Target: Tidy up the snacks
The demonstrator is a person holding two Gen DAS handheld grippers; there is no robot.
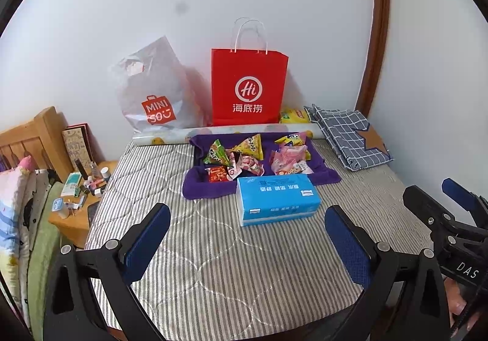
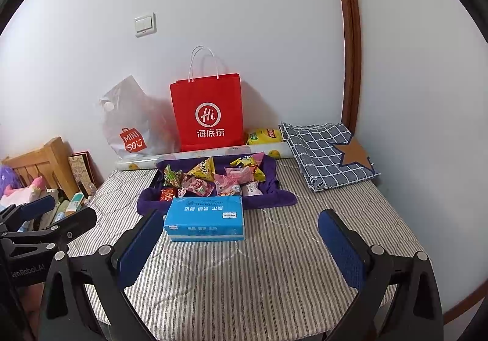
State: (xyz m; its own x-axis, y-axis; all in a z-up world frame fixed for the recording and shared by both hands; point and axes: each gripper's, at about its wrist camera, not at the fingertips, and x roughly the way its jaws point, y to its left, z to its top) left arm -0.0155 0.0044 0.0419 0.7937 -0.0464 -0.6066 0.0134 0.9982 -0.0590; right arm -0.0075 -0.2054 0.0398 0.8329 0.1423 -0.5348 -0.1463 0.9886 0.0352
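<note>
A: Status? Claws?
B: Left gripper (image 1: 247,237) and right gripper (image 2: 241,245) are both hanging spread wide, carrying nothing.
A: Snacks?
B: Snack packets (image 1: 256,155) are sitting heaped on the purple cloth (image 1: 201,188), behind the tissue pack (image 1: 276,199). Sorted or pending, can't tell.

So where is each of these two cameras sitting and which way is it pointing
Left wrist: on the left tongs, looking forward over the striped bed at the blue tissue pack and snack tray; its own open fingers show, the right tongs at the right edge.
Right wrist: on the right tongs, facing the same way; open fingers, the left tongs at the left edge.
Shared: tissue pack, tray, red paper bag.
</note>
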